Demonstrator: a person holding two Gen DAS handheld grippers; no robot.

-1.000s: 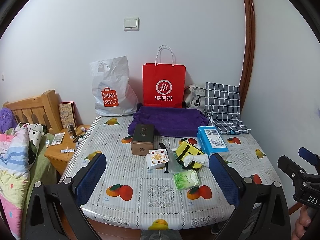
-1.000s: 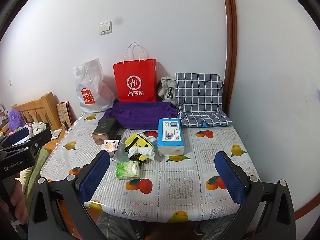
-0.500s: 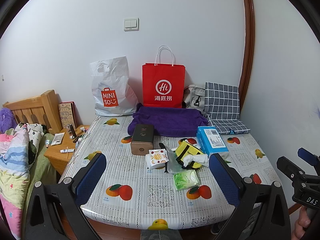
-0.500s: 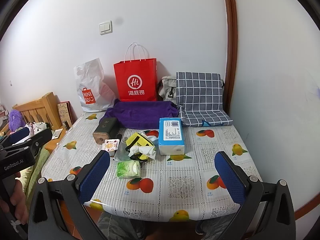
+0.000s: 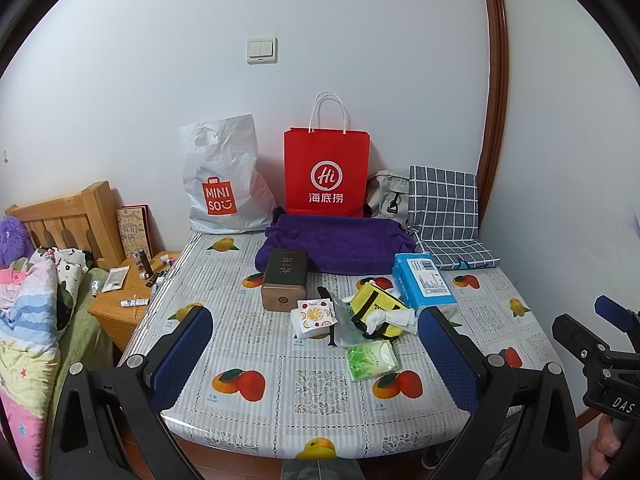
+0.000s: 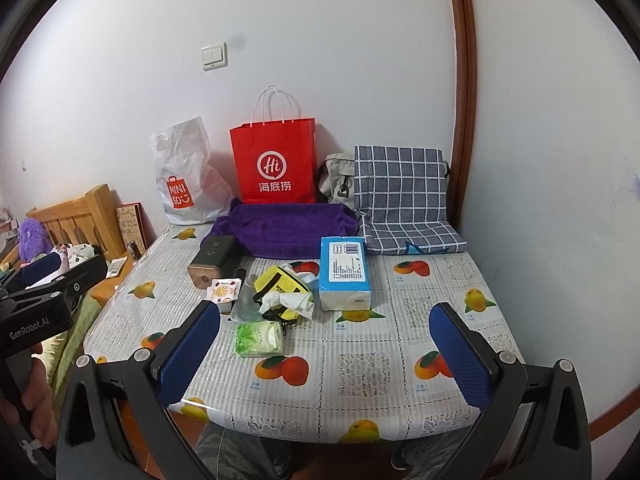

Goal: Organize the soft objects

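Note:
A folded purple towel (image 5: 336, 246) (image 6: 286, 228) lies at the back of the table (image 5: 280, 392) (image 6: 360, 396). In the middle sit a yellow pouch with crumpled white tissue (image 5: 378, 314) (image 6: 282, 292), a green tissue pack (image 5: 370, 359) (image 6: 260, 338), a blue tissue pack (image 5: 424, 284) (image 6: 344, 270) and a fruit-print packet (image 5: 314, 316) (image 6: 222, 290). My left gripper (image 5: 318, 354) and right gripper (image 6: 326, 350) both hover open and empty over the table's near edge, short of the pile. Each one shows at the side of the other's view.
A dark box (image 5: 285, 274) lies left of the pile. A red paper bag (image 5: 326, 172), a white plastic bag (image 5: 222, 184), a grey bag (image 5: 386, 196) and a checked cushion (image 5: 444, 212) line the back wall. A wooden nightstand (image 5: 116, 312) and bedding (image 5: 28, 320) stand left.
Both views have shifted only slightly; the right gripper has crept a little closer to the table. Nothing on the table has moved.

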